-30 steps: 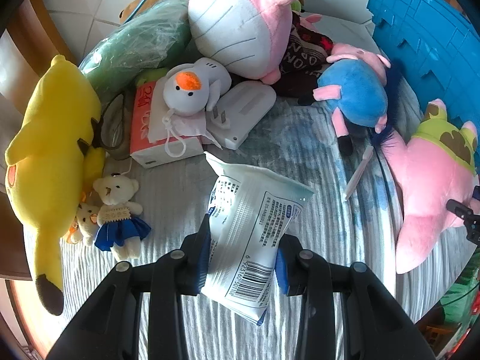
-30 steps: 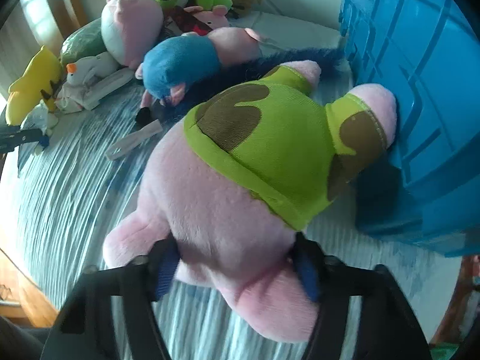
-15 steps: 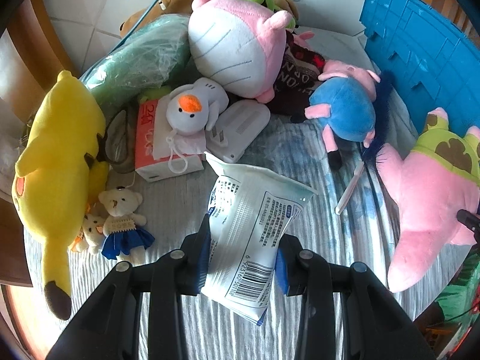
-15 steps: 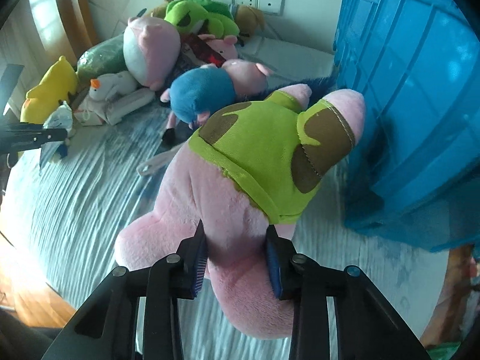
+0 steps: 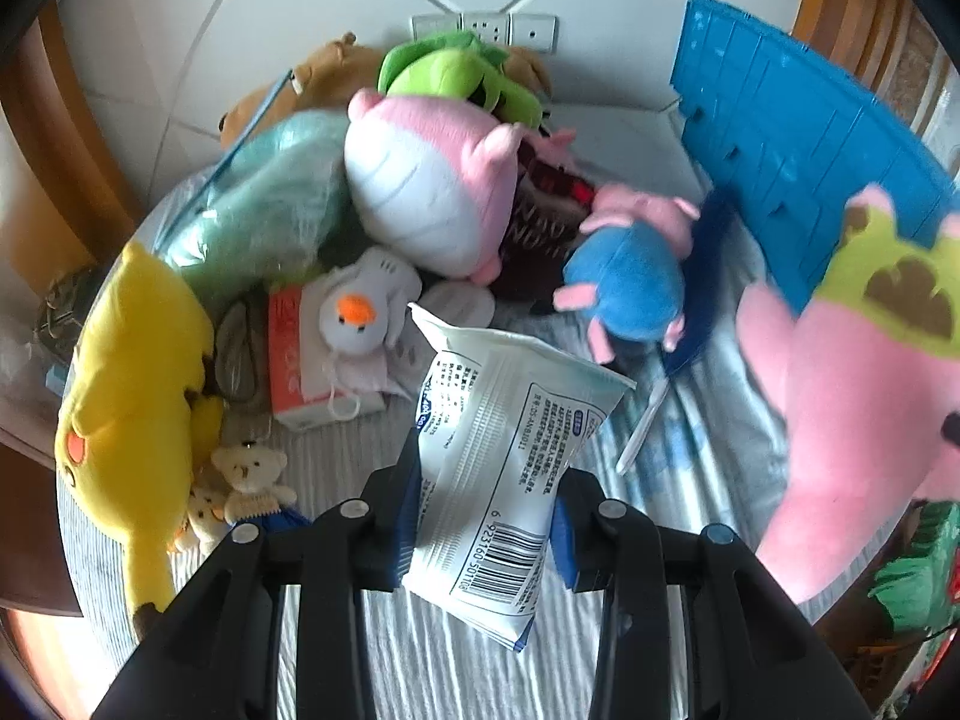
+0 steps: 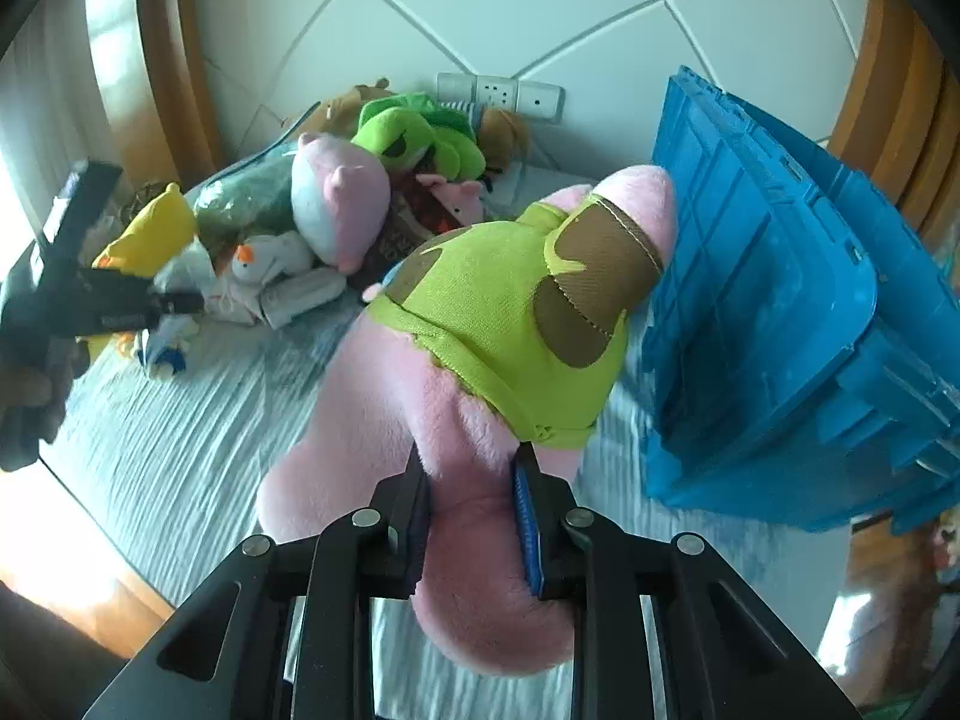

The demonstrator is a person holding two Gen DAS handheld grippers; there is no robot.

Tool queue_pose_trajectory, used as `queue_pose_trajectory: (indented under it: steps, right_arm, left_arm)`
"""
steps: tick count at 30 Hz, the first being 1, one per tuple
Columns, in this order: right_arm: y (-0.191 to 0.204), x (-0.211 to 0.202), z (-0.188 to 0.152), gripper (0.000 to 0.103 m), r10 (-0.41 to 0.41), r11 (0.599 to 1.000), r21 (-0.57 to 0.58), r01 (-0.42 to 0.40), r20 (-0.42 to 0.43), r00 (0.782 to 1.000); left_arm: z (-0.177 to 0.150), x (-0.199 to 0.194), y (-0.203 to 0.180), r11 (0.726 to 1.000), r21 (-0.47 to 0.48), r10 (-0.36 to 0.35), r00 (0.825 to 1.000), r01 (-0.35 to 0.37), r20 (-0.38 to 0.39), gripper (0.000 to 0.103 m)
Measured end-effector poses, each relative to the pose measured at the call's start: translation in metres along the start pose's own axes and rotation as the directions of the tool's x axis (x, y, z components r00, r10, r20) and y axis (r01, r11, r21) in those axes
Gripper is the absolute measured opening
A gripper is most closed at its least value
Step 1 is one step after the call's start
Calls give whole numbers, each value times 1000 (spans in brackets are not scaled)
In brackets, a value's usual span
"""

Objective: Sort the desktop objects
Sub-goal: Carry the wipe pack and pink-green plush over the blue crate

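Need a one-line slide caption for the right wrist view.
Right tool, jaws closing, squeezes the pink starfish plush beside the blue crate.

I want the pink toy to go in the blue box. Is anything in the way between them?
Nothing visible blocks it. The pink plush, pinched by the still-closing right gripper, hangs right beside the blue crate, its top against the crate's wall. It must clear that wall; the crate's opening is not shown.

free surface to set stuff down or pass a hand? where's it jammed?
Bare striped sheet runs between the small teddy bear, the white pen and the near edge. Another strip lies beside the blue crate. Crowded: the far toy pile around the pink-and-white plush.
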State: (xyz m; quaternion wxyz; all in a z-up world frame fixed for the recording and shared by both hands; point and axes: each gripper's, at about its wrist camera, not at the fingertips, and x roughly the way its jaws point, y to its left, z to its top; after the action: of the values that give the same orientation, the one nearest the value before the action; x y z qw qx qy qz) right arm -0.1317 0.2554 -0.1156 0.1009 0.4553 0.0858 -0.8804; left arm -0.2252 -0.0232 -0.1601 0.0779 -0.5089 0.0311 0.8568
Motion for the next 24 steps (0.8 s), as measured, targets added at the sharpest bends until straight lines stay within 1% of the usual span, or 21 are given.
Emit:
queue_pose_trajectory:
  steps: [6, 8, 12, 18, 21, 24]
  right_arm:
    - [-14, -16, -2, 23, 28, 999, -18, -27, 50, 998]
    - [-22, -23, 0, 22, 44, 999, -28, -42, 71, 996]
    - [-38, -43, 8, 22, 81, 995, -61, -75, 110, 991]
    - [-67, -86, 21, 22, 109, 991, -93, -93, 178, 978]
    - [-88, -113, 28, 22, 106, 992, -95, -86, 224, 969]
    - [-114, -136, 32, 22, 90, 995, -70, -74, 271, 958]
  left_arm:
    - [8, -18, -18, 1000, -7, 25, 999, -25, 26, 35]
    - [12, -24, -28, 999, -15, 35, 999, -35, 29, 35]
    - [22, -48, -57, 999, -25, 32, 998, -30, 58, 35]
    - [46, -95, -101, 999, -25, 24, 991, -21, 128, 35]
    - [62, -121, -122, 1000, -18, 23, 984, -20, 177, 35]
    - [81, -142, -147, 1000, 7, 20, 975, -22, 221, 35]
